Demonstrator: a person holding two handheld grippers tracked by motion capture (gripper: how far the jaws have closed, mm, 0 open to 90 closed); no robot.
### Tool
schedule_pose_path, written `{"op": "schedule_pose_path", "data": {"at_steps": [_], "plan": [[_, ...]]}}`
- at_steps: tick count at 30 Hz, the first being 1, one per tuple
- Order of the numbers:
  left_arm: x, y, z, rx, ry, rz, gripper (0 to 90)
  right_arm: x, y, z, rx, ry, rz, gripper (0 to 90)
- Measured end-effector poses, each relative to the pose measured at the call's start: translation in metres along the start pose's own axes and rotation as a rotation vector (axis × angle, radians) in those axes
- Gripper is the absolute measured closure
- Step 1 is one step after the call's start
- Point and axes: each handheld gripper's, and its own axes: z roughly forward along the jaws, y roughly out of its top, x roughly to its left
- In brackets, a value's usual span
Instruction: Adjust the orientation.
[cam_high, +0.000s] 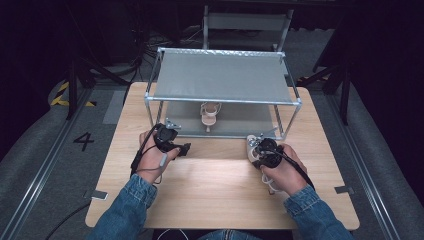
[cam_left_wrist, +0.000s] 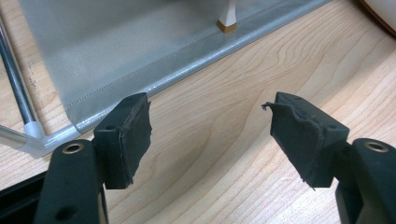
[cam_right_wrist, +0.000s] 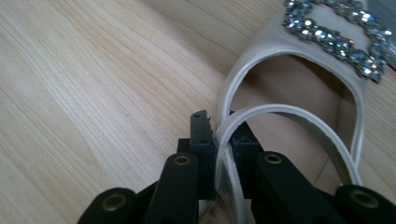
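On the near half of the wooden table (cam_high: 210, 185), both forearms in denim sleeves (cam_high: 127, 207) come in from the bottom edge of the high view, each hand wrapped around a black gripper. To the left, the left hand (cam_high: 152, 157) rests low on the tabletop with its left gripper (cam_high: 186, 149) pointing toward the middle of the table, just in front of the rack's near left leg; in the left gripper view its two black jaws stand spread wide with bare wood between them, and the padding on each is frayed at the edges. To the right, the right hand (cam_high: 285, 172) is angled inward and forward, and the right gripper (cam_right_wrist: 223, 135) is pressed together, pinching the thin pale heel strap (cam_right_wrist: 285, 114) of a cream sandal (cam_right_wrist: 303, 93) that lies on the table just in front of the rack's near right leg; a sparkling rhinestone buckle (cam_right_wrist: 336, 35) crosses the sandal's toe band. A second sandal (cam_high: 210, 114) of the same kind stands on the lower grey fabric shelf (cam_high: 250, 122) of the metal-framed shoe rack (cam_high: 222, 77), which sits at the far half of the table with a grey upper shelf above. Light-grained wood covers the tabletop, brightest between the two hands. Around it the room is dark, with a grey floor, a painted number four (cam_high: 83, 140) at the left, metal rails along both sides, and black-and-yellow tape (cam_high: 62, 95) farther back.
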Motion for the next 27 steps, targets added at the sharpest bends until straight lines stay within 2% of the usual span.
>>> {"op": "schedule_pose_path", "data": {"at_steps": [7,10,15,17,18,27], "plan": [[-0.001,-0.001,0.0,0.003,-0.002,0.006,29.4,-0.009,-0.009,-0.018,-0.056,-0.009,0.057,85.4],[0.001,-0.002,-0.001,0.004,0.004,0.006,29.4,-0.013,-0.009,-0.025,-0.083,-0.021,0.066,85.4],[0.003,-0.005,-0.003,-0.002,0.008,-0.005,29.2,-0.014,-0.001,-0.035,-0.16,-0.045,0.057,85.4],[0.003,-0.005,-0.003,-0.001,0.008,-0.009,29.2,-0.014,0.001,-0.036,-0.17,-0.046,0.054,85.5],[0.003,-0.004,-0.003,0.002,0.008,-0.01,29.1,-0.014,0.008,-0.036,-0.182,-0.044,0.045,85.4],[0.004,-0.002,-0.002,-0.003,0.001,-0.011,29.2,-0.016,0.039,-0.017,-0.175,-0.048,0.015,85.4]]}}
